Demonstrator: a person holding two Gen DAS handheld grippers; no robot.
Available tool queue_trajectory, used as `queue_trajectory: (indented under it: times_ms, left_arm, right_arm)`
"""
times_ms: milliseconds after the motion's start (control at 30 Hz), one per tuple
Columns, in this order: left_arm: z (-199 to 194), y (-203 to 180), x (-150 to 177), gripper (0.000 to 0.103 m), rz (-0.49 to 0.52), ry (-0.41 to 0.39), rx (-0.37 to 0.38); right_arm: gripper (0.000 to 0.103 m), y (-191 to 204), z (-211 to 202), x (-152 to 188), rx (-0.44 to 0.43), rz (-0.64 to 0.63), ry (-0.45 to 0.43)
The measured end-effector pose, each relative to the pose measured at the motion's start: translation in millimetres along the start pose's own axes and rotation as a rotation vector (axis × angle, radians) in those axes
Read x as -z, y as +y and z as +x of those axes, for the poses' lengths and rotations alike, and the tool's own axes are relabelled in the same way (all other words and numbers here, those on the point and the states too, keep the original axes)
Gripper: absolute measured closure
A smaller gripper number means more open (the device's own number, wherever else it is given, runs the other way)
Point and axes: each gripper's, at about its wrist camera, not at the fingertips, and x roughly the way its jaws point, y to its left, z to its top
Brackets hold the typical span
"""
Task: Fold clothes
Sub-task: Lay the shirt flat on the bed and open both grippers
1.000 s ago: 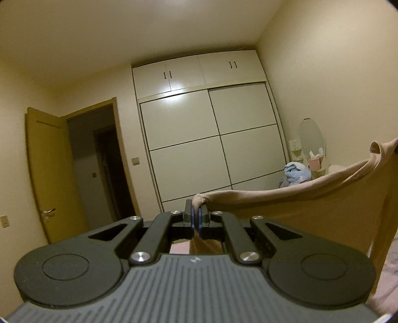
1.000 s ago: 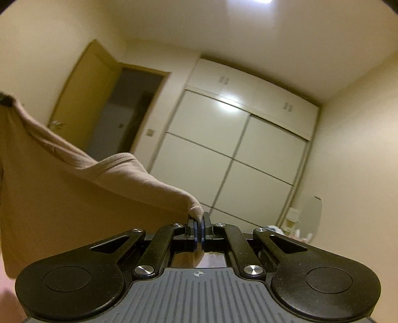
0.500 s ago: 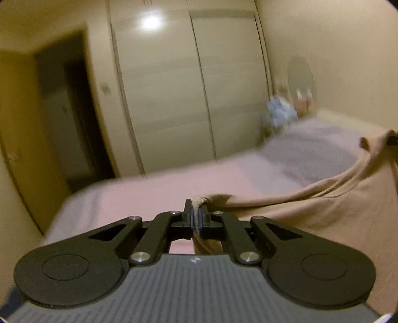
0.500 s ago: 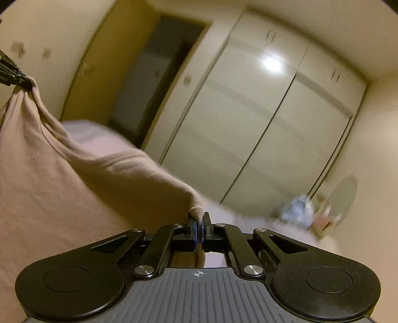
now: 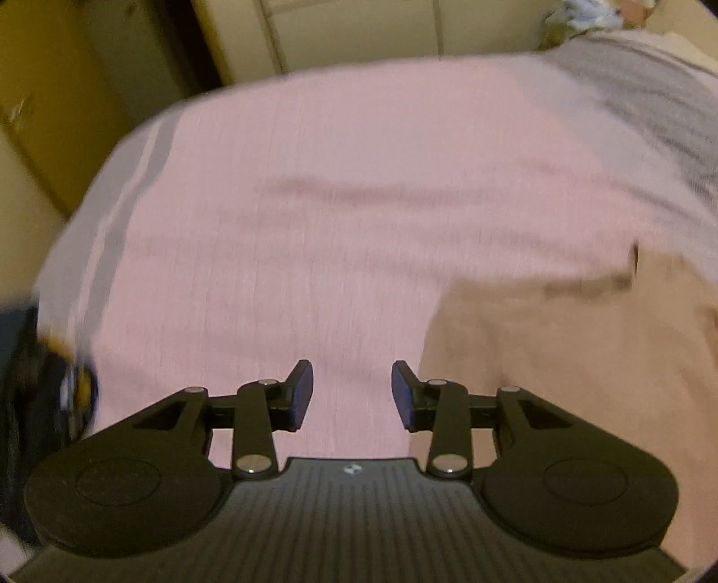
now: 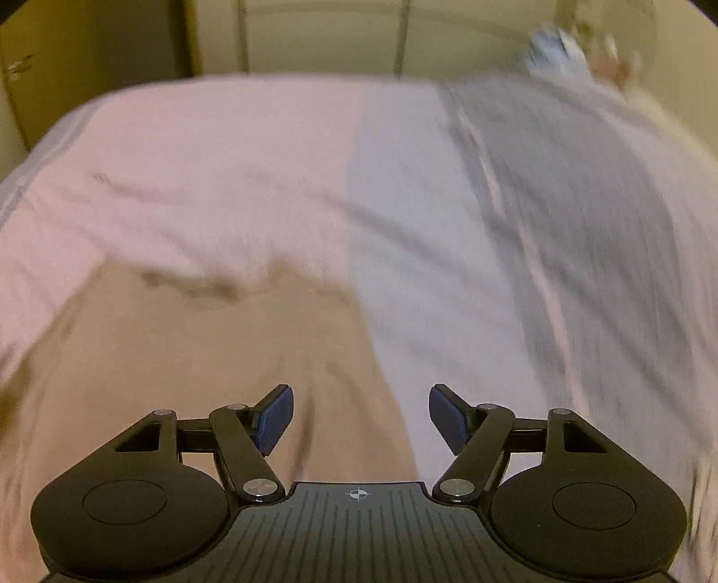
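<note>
**poster1:** grippers first. left gripper (image 5: 351,394) has its jaws apart, about midway, and they've just been opening. nothing sits between the blue pads (image 5: 299,394), only pink bedspread (image 5: 341,188) shows through the gap. right gripper (image 6: 361,419) stands wider, jaws spread about as far as they go, also just been opening, and it has hold of nothing either.

**poster2:** so where's the garment?

**poster1:** tan garment (image 5: 574,358) lies spread on the bed. from the left gripper it's off to the right side, its edge running just beside the right pad and under that finger's linkage. from the right gripper it's below and to the left (image 6: 188,358), with its right edge passing under the gap between the pads. can't tell if any pad touches the cloth, both views are blurry.

**poster2:** what's further out?

**poster1:** ahead of both tools the pink bedspread, then a grey striped cover (image 6: 583,224) toward the far right. past the bed, pale wardrobe doors (image 6: 323,40), and a bluish bundle (image 6: 556,49) at the far right corner. dark stuff (image 5: 40,381) at the left edge of the left view, too smeared to name.
</note>
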Motion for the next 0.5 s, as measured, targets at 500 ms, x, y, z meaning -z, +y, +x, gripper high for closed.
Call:
queue_trajectory:
  times_ms: [500]
  left_arm:
    - [-87.4, 19.2, 220.5, 0.07, -0.488, 0.329, 0.043]
  right_arm:
    - [0.033, -68.3, -51.9, 252.9, -0.151, 0.511, 0.32]
